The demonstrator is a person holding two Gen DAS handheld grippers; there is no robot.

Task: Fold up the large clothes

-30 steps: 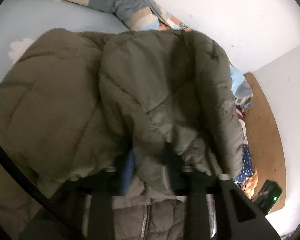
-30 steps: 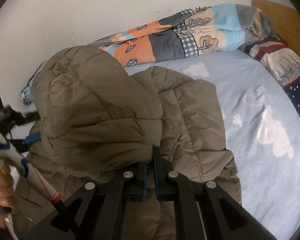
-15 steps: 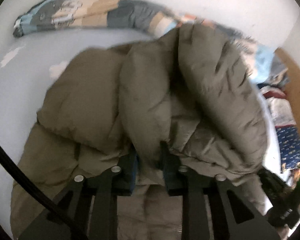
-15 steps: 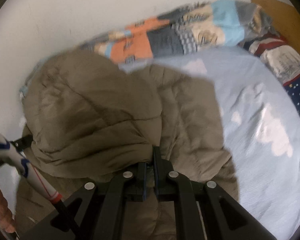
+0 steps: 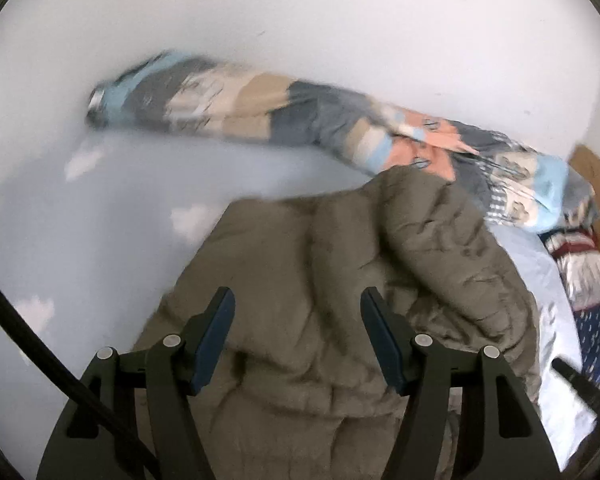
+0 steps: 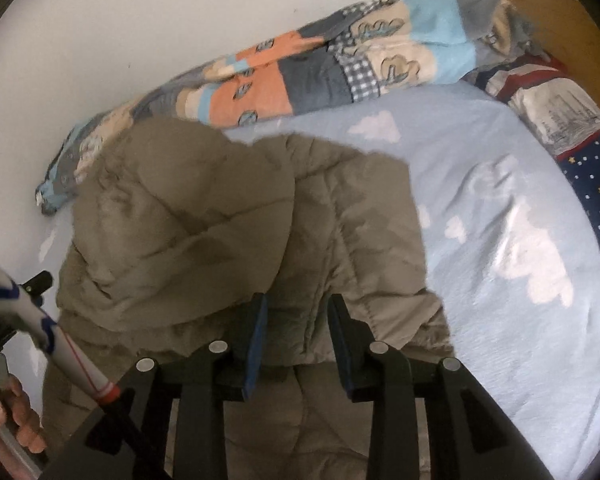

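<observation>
An olive-green puffer jacket (image 5: 340, 272) lies on the light blue bed sheet (image 5: 100, 208), its upper part folded down over its lower part. In the right wrist view the jacket (image 6: 228, 232) fills the middle. My left gripper (image 5: 298, 300) is open wide just above the folded edge and holds nothing. My right gripper (image 6: 298, 304) is open, its fingers astride the jacket's folded edge without pinching it. The left gripper's tip (image 6: 38, 282) shows at the jacket's left edge in the right wrist view.
A rolled patchwork quilt (image 6: 320, 68) lies along the white wall at the back. Patterned pillows (image 6: 560, 112) and a wooden headboard (image 6: 560, 20) are at the right. A hand (image 6: 20, 420) holds the left gripper's handle at lower left.
Both grippers were shut on the jacket's folded edge and have opened and let it go. The lifted fold has dropped flat. The left gripper has drawn back and up.
</observation>
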